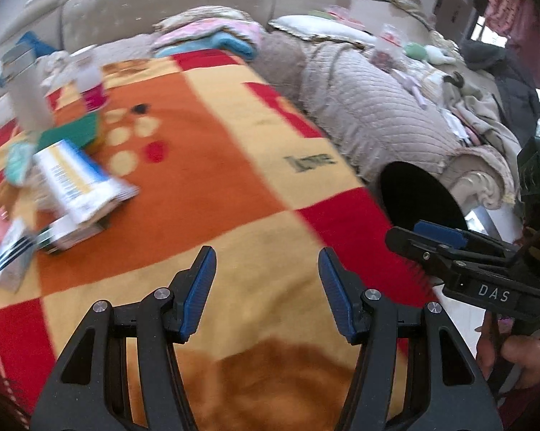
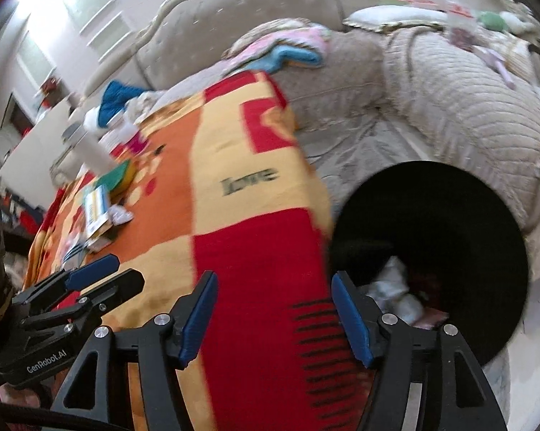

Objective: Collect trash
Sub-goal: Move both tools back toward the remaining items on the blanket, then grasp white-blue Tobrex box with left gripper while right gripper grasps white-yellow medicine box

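Note:
A pile of trash (image 1: 75, 183), made of snack packets and small boxes, lies at the left of a red, orange and yellow blanket (image 1: 234, 151). My left gripper (image 1: 266, 255) hovers open over the blanket's near part, with nothing between its blue pads. A black bin (image 2: 449, 215) stands off the blanket's right edge, with crumpled white wrappers (image 2: 395, 287) inside. My right gripper (image 2: 274, 280) is open and empty over the blanket's red corner, just left of the bin. The bin (image 1: 420, 197) and the right gripper (image 1: 431, 237) also show in the left wrist view. The pile of trash (image 2: 93, 212) looks small at the left.
A white cylinder (image 1: 29, 97) and a pink-based cup (image 1: 90, 86) stand behind the pile. A beige sofa (image 1: 377, 115) with quilted cushions and folded cloths (image 1: 212, 36) runs along the far and right sides. A hand (image 1: 521, 355) holds the right gripper's handle.

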